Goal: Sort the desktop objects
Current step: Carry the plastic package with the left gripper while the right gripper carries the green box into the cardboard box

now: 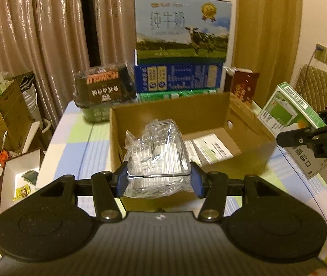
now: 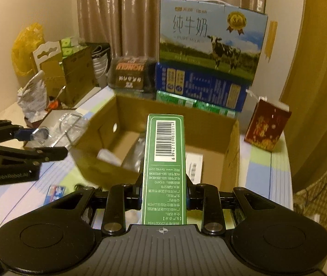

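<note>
My left gripper [image 1: 159,181] is shut on a clear plastic box wrapped in crinkled film [image 1: 157,156], held over the near edge of an open cardboard box [image 1: 211,109]. The same left gripper [image 2: 34,138] and clear plastic box [image 2: 69,126] appear at the left of the right wrist view. My right gripper [image 2: 163,195] is shut on a narrow green carton with a barcode [image 2: 164,161], held above the near wall of the cardboard box [image 2: 232,149]. The green carton [image 1: 287,112] and the right gripper [image 1: 301,135] show at the right of the left wrist view. White leaflets [image 1: 207,149] lie inside the box.
Behind the box stand a stacked milk carton [image 1: 182,27], a blue carton [image 1: 177,78] and a dark shrink-wrapped pack [image 1: 104,87]. A red packet [image 2: 267,126] leans at the table's right. Left of the table are cardboard boxes [image 1: 7,112] and a white tray [image 1: 18,172]. A small blue card [image 2: 55,192] lies on the tablecloth.
</note>
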Motion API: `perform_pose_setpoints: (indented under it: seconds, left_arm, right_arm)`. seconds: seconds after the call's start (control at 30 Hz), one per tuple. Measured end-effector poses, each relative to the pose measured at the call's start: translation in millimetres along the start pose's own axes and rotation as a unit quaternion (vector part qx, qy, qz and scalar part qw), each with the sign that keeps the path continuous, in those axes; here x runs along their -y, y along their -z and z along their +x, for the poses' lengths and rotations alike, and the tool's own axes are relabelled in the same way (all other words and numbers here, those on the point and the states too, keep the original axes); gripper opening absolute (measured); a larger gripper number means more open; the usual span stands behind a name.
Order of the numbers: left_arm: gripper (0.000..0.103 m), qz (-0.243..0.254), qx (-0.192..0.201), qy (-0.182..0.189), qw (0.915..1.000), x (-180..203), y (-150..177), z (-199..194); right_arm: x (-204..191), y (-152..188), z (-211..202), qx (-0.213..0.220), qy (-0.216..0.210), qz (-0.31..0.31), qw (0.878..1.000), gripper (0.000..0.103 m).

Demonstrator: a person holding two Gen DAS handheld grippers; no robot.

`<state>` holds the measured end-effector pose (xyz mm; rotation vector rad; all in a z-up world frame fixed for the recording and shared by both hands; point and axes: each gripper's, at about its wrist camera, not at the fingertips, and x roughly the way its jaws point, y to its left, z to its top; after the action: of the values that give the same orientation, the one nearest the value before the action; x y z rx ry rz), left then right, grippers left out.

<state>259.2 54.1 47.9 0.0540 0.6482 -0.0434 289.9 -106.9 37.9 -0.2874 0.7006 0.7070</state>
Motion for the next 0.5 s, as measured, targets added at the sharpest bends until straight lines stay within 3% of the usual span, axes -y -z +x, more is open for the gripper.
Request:
perform_pose_setpoints:
  seconds: [0.5]
  left_arm:
    - [0.049, 0.01, -0.007, 0.016, 0.9998, -5.8, -38.7, 62.6]
  right_arm:
    - [28.3, -55.4, 58.1, -0.001, 0.003, 0.021, 1.0, 0.027]
